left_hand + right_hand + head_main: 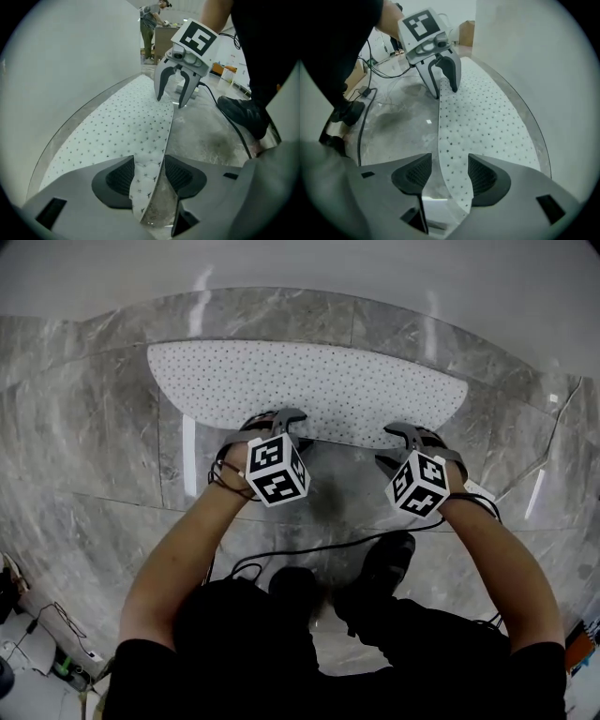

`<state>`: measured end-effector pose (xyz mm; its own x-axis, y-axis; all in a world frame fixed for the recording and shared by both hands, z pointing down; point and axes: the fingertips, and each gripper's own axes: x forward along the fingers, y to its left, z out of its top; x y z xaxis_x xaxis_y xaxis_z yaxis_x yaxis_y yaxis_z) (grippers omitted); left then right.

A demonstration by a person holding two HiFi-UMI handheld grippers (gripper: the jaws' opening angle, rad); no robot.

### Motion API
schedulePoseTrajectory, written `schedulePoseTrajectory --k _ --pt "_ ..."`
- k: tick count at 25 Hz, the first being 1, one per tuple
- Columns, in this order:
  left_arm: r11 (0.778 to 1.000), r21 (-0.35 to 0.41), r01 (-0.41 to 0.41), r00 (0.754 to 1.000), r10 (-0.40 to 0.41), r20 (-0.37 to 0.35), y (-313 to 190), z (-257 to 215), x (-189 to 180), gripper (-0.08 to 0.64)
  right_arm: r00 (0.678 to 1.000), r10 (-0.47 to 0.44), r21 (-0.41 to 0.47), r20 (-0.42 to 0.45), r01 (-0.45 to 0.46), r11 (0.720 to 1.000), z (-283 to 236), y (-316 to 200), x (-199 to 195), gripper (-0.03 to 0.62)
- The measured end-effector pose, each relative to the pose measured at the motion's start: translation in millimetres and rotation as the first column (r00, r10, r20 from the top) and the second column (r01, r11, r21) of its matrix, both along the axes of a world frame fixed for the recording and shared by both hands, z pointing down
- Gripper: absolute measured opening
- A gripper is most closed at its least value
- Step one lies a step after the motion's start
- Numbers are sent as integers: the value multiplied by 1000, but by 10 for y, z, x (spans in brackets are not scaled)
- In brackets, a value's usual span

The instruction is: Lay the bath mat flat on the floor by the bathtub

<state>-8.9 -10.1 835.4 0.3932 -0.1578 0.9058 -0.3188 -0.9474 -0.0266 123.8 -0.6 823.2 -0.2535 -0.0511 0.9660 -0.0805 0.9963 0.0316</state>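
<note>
Lower frame: shoe (389, 563) + cable (319, 547) on marble floor (84, 427); mid frame: left gripper (275, 420) and right gripper (412, 434) both released, jaws apart, mat's near edge lying loose btwn each pair, no pinch; bath mat (309, 381), white w/ dots, spread flat, just short of bathtub (300, 268) wall at top; judged: laying done, only gripper withdrawal left.

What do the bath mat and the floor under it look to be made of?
Bath mat: looks like soft quilted fabric or foam, matte white with small dark dots; its edge curls and dimples in the left gripper view.
Floor: polished grey stone or stone-look tile, veined and glossy, with reflected light streaks and thin joint lines.
</note>
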Motion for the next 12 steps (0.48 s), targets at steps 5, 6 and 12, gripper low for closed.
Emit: schedulePoseTrajectory --k 5,6,12 --pt "1000 -10 18 999 -19 -30 -22 -9 -8 212 999 24 2 -32 -24 1000 72 -67 -78 231" --pt "1000 -6 16 1000 -16 -22 -18 -6 -11 212 999 14 17 -30 -14 1000 69 -83 -71 162" --pt "999 40 -35 998 33 48 -9 -15 29 217 1000 12 -25 -7 -12 1000 -30 -184 -73 44"
